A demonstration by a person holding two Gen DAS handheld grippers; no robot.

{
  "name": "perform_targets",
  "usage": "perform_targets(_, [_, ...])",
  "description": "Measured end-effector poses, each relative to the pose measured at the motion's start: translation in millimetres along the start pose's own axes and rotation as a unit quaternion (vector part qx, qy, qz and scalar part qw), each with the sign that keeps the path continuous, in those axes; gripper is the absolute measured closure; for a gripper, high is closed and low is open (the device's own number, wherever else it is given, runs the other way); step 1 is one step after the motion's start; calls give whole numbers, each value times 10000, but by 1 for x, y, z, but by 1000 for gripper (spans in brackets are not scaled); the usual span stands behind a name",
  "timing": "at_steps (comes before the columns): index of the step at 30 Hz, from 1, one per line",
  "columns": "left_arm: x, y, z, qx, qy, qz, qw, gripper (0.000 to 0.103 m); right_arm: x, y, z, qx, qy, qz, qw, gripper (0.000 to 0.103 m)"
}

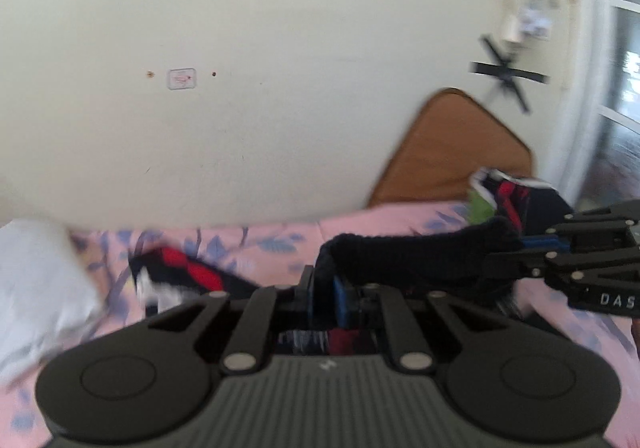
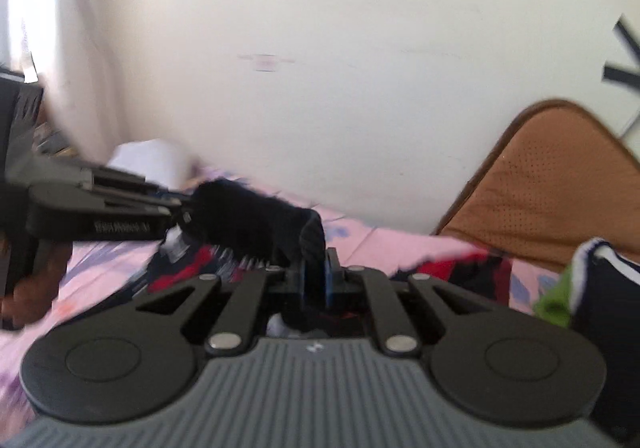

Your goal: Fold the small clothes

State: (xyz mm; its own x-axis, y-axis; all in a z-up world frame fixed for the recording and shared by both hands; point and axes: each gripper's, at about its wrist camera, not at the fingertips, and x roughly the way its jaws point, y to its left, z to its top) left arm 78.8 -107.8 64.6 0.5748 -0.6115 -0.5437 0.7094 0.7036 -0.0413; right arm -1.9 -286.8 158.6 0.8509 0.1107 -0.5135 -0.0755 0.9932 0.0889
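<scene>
A dark navy sock (image 1: 416, 252) is stretched in the air between my two grippers, above a pink floral bedsheet (image 1: 276, 244). My left gripper (image 1: 324, 288) is shut on one end of it. My right gripper (image 2: 318, 276) is shut on the other end of the sock (image 2: 256, 222). The right gripper shows in the left wrist view (image 1: 516, 248), coming in from the right. The left gripper shows in the right wrist view (image 2: 180, 204), coming in from the left. A red, black and white garment (image 1: 180, 272) lies on the sheet below.
A pile of clothes, green, navy and red (image 1: 504, 196), lies at the right on the bed (image 2: 580, 288). A white cloth (image 1: 36, 280) lies at the left. A brown cushion (image 2: 552, 176) leans on the cream wall (image 1: 240, 48) behind.
</scene>
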Motion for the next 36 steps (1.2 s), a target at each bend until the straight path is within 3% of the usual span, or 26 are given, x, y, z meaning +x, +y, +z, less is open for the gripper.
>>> perform_targets(3, [-46,-13,-41,-25,-84,-187,9998,94,-45,29,-39,-124,-45,8,9999,92])
perform_targets(6, [-76,-24,-73,-97,83,-330,9994,94,-75,52,-82,-40,29,11,10000,92])
perform_targets(11, [-58,-27,-115,-202,702,-352,9967,90,-64,64,-133,224,347,-276,9988,91])
perform_targets(13, [-62,-30,-115,-89,638,-277,9975,87,-58,60,-137,302,185,-353,9987,91])
perform_targets(14, [-67,-30,-115,-88,642,-296,9975,78,-61,63,-134,280,220,-349,9988,89])
perform_targets(15, [-75,-31,-114,-106,588,-345,9976,71,-64,64,-132,282,231,-358,9987,82])
perform_targets(16, [-85,-28,-113,-98,472,-420,9980,63,-72,63,-129,307,196,-299,9989,65])
perform_targets(18, [-107,-20,-114,-127,187,-501,9985,62,-92,54,-124,342,62,-104,9993,55])
perform_targets(21, [-126,6,-102,-515,-213,-373,9978,63,-119,54,-115,377,-326,38,9987,55])
perform_targets(24, [-106,31,-83,-748,-293,33,9968,70,-116,49,-98,588,-683,-48,9959,55])
perform_targets(25, [-93,35,-79,-743,-257,171,9968,78,-108,47,-92,668,-749,-64,9949,55])
perform_targets(27, [-61,41,-73,-750,-17,286,9968,83,-87,45,-84,757,-830,-123,9936,56])
perform_targets(29, [-26,41,-72,-622,262,301,9973,83,-60,40,-84,845,-656,-143,9942,55])
perform_targets(30, [-8,38,-75,-456,406,484,9970,84,-48,35,-87,803,-444,-271,9954,55])
perform_targets(31, [9,37,-81,-313,440,698,9961,84,-28,28,-95,673,-150,-642,9956,58])
perform_targets(32, [15,35,-84,-169,181,808,9964,84,-12,17,-108,551,32,-882,9946,64])
perform_targets(33, [17,34,-84,-214,174,842,9961,84,-12,2,-118,823,-167,-671,9942,67])
perform_targets(34, [18,35,-81,-360,236,858,9954,84,-17,-13,-124,1320,-197,-542,9896,81])
perform_targets(36, [18,32,-82,-276,197,915,9952,84,-25,-24,-140,1764,-225,-521,9827,94])
